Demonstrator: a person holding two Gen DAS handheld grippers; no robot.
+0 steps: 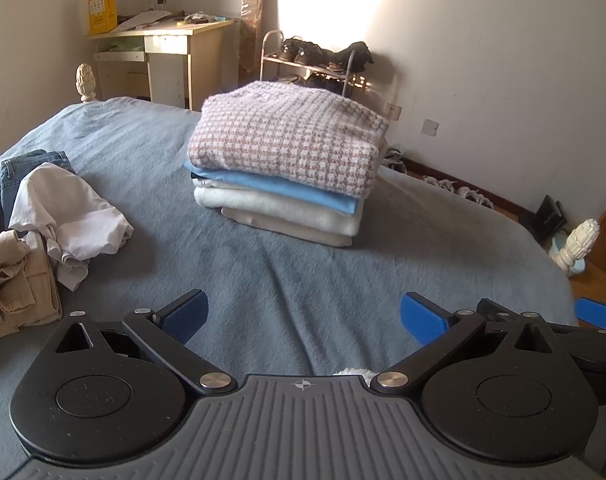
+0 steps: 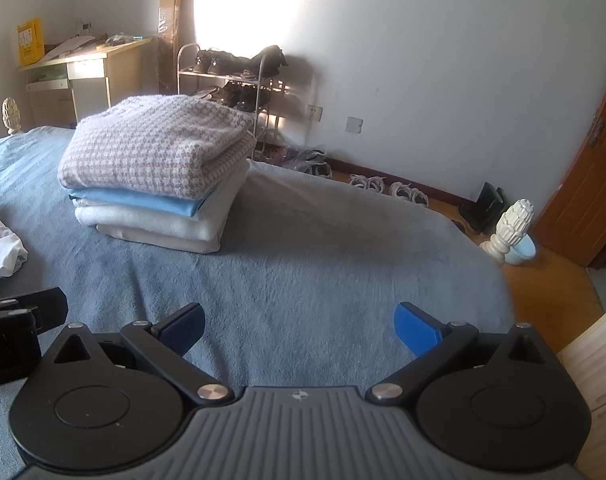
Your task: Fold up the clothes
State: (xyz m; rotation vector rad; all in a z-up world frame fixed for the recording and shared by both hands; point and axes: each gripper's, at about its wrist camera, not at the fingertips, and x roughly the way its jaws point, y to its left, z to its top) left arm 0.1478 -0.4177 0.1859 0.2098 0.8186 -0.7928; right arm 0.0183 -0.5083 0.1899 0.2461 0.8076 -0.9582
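— Two sets of tongs, how do they stand?
— Left tongs (image 1: 304,317) and right tongs (image 2: 299,327) are both spread wide, nothing between the blue pads, each hanging over the blue-grey bed blanket (image 1: 287,280).
— Where are the clothes?
— Folded stack (image 1: 287,164) sits far on the bed: houndstooth sweater (image 1: 291,132) on top, light blue garment (image 1: 279,188) under it, cream pieces below. Unfolded pile (image 1: 43,220) lies at the left: white shirt (image 1: 69,216), jeans (image 1: 19,172), khaki trousers (image 1: 15,284).
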